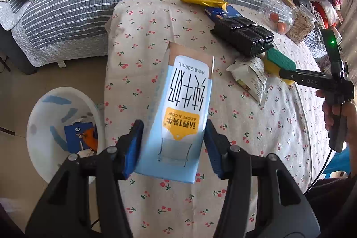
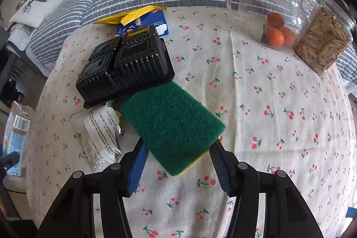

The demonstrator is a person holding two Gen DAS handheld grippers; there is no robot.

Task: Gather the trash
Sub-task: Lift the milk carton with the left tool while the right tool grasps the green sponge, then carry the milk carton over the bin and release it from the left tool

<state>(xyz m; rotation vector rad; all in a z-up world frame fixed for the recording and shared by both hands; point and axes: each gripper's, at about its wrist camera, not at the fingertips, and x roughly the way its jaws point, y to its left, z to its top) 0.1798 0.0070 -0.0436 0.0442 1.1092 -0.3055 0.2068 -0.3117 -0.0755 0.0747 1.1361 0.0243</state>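
Observation:
A light blue milk carton (image 1: 180, 108) with black characters and a yellow label hangs above the cherry-print tablecloth (image 1: 279, 126), and my left gripper (image 1: 174, 126) is shut on its lower sides. The carton also shows at the left edge of the right wrist view (image 2: 16, 133). My right gripper (image 2: 178, 146) is shut on a green-topped yellow sponge (image 2: 171, 124), its blue pads against the near sides. From the left wrist view, the right gripper (image 1: 287, 74) and a person's hand (image 1: 337, 113) reach in over the sponge (image 1: 280, 60).
A white bin (image 1: 44, 108) holding a blue package stands on the floor left of the table. On the table lie a white wrapper (image 2: 100, 133), a black plastic tray (image 2: 125, 64), a yellow wrapper (image 2: 133, 15), a blue box (image 2: 158, 23), a glass jar with oranges (image 2: 267, 10) and a seed jar (image 2: 323, 41).

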